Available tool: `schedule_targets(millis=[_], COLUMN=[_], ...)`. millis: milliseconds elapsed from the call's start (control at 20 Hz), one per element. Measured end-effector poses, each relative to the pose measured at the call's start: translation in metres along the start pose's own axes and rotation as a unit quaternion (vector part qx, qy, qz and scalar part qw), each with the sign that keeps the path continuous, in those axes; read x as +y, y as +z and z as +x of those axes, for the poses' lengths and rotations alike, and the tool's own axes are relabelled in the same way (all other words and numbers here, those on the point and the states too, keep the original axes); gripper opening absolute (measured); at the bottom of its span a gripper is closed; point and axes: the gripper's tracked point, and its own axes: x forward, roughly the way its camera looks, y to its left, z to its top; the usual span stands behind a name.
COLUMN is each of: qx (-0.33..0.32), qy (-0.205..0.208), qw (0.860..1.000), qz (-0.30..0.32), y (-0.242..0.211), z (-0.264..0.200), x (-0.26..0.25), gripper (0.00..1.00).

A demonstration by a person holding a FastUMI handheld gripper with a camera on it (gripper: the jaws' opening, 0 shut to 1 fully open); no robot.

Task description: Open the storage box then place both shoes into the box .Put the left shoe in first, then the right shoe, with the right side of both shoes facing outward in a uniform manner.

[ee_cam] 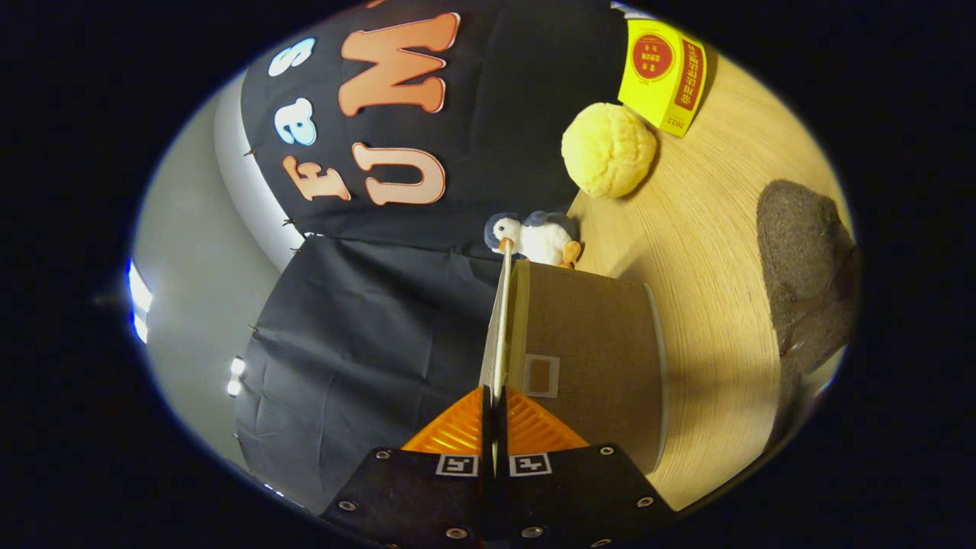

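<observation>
Tongs (493, 415) closed edge-on upon the thin lid (501, 320) of the storage box (591, 358), both fingers pinching the panel; the box body lies just ahead and to one side of them on the worktop (709, 252). Risk: the purchase is a narrow strip of stiff, smooth board, so the lid may slip out or snap back, or the light box may drag along the wood-grain surface. One shoe (808, 267), grey and felt-like, lies well apart beyond the box. A plush penguin (534, 238), a knobbly yellow ball (608, 151) and a yellow carton (662, 74) stand beyond.
</observation>
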Motion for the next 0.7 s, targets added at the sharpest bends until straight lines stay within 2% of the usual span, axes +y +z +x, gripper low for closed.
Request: schedule_targets(millis=[300,700], qx=[-0.045,-0.092], qy=[-0.02,-0.088], qw=[0.998,0.982], qz=[-0.04,-0.141], y=[0.006,-0.012], z=[0.005,0.043], x=[0.055,0.151], gripper=[0.01,0.01])
